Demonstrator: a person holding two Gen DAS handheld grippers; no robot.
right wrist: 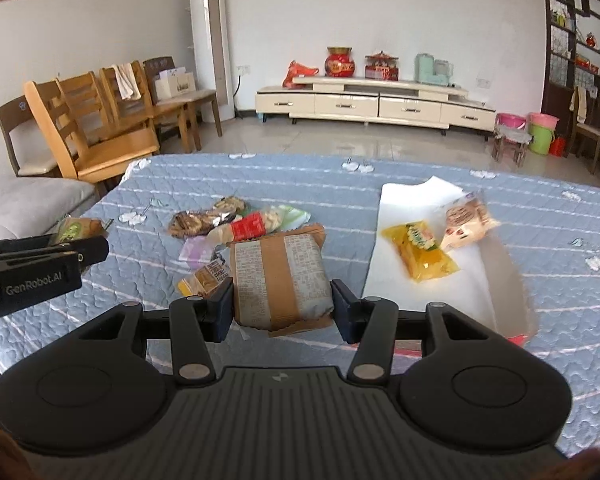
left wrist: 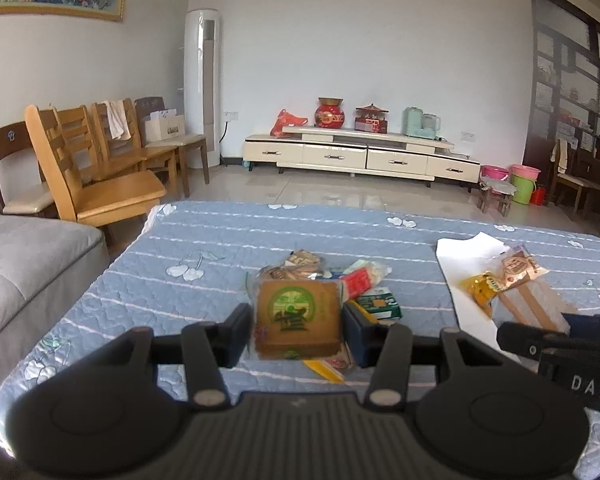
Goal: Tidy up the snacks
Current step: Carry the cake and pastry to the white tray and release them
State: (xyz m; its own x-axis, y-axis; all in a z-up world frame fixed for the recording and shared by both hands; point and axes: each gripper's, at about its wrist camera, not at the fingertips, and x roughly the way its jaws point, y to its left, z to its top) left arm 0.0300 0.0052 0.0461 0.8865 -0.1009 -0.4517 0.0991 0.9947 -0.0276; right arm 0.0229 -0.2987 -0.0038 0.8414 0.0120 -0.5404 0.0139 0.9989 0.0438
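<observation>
My left gripper (left wrist: 298,330) is shut on a square brown cake packet with a green round label (left wrist: 298,320), held above the blue quilted table (left wrist: 204,240). My right gripper (right wrist: 282,304) is shut on a brown paper-look snack packet (right wrist: 280,280), printed back facing me. A pile of loose snacks (right wrist: 236,220) lies on the quilt beyond both grippers. To the right stands a white box (right wrist: 412,200) holding a yellow packet (right wrist: 424,250) and a beige packet (right wrist: 466,220). In the right wrist view the left gripper (right wrist: 80,246) shows at the left edge with its packet.
Wooden chairs (left wrist: 96,168) stand past the table's far left corner, a grey sofa (left wrist: 24,264) at the left. A cream TV cabinet (left wrist: 360,156) lines the far wall. Pink and green buckets (left wrist: 520,180) sit on the floor at the right.
</observation>
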